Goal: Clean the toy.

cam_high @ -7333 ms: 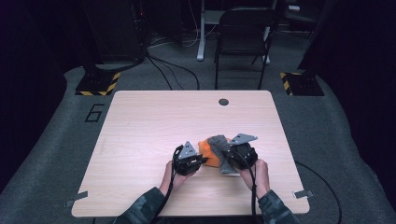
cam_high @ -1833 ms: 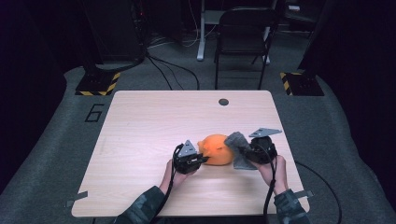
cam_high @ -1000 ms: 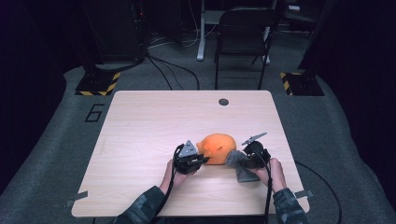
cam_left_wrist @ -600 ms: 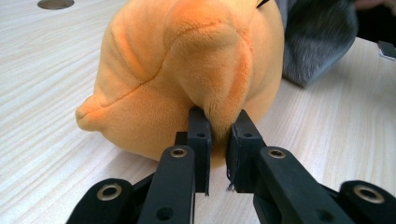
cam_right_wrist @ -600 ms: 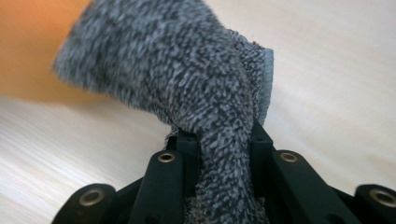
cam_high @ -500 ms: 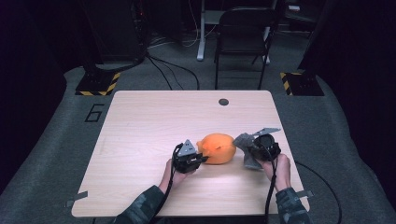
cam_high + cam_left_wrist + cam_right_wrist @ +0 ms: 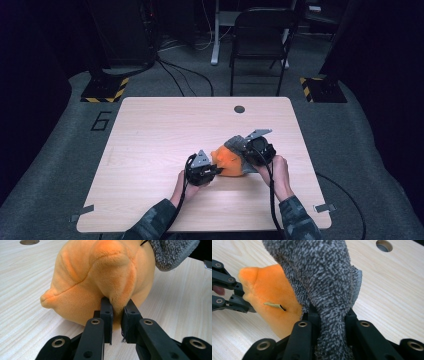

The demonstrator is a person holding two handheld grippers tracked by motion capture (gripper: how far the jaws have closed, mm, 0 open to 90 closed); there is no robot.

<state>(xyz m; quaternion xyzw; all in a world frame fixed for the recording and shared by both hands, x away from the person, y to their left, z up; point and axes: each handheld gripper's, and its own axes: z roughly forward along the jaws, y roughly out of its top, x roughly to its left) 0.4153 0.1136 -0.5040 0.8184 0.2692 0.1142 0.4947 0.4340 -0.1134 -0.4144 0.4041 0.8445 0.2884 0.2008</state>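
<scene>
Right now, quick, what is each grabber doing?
Left gripper: closed, pinching a fold of the orange plush toy.
Right gripper: closed, holding the grey fuzzy cloth against the toy.

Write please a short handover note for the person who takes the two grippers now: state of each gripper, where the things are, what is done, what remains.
Left gripper: shut on a fold of the orange plush toy, which lies on the table.
Right gripper: shut on the grey fuzzy cloth, held over the toy's right side.
Done: both pieces are gripped, the cloth brought against the toy.
Left, probably: pull the cloth over the toy.
</scene>
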